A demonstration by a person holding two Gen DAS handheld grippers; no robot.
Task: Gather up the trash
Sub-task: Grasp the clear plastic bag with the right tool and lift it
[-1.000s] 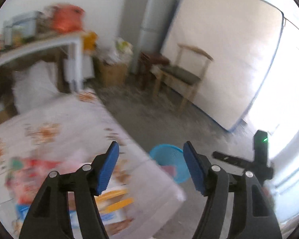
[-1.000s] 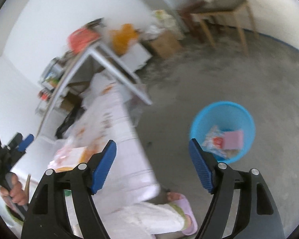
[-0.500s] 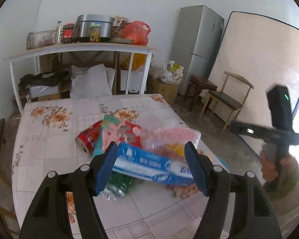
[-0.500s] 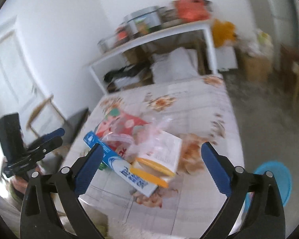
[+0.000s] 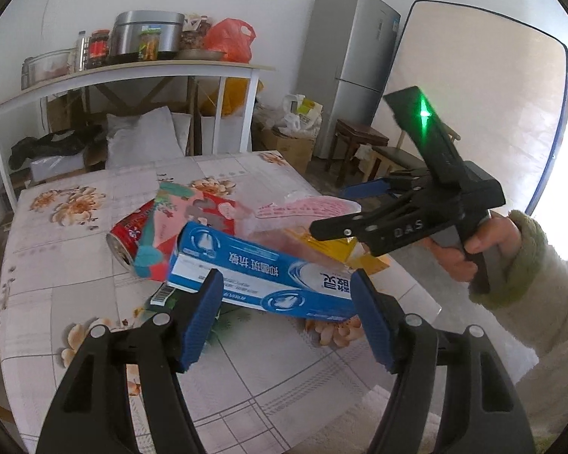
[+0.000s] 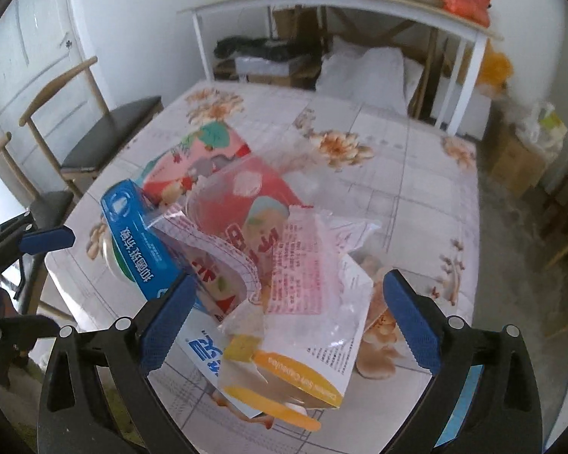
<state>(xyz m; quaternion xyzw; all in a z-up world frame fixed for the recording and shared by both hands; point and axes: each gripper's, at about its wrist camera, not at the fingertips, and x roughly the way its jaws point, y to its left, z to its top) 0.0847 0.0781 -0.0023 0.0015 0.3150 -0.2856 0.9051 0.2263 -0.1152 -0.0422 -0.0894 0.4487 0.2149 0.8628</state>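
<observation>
A heap of trash lies on the floral-cloth table (image 5: 246,378): a blue toothpaste box (image 5: 261,276), a red can (image 5: 127,234), a pink-and-red packet (image 5: 193,212), a clear pink wrapper (image 6: 306,265) and a yellow-and-white box (image 6: 284,382). My left gripper (image 5: 287,317) hangs open just in front of the toothpaste box, its pads to either side of the box's near edge. My right gripper (image 6: 289,314) is wide and its jaws are closing, with the wrapper and the yellow box between the pads and no contact. A hand holds the right gripper (image 5: 329,210) over the heap's right side.
Wooden chairs (image 6: 106,132) stand at the table's left side. Behind it a white shelf (image 5: 132,72) carries pots, jars and an orange bag. A grey fridge (image 5: 344,68), a leaning mattress (image 5: 473,94), boxes and a stool (image 5: 359,140) fill the far right.
Both views swung from the floor and blue bin onto the table's trash heap. The right gripper rolled upright and spread wider. The left gripper sank closer to the toothpaste box.
</observation>
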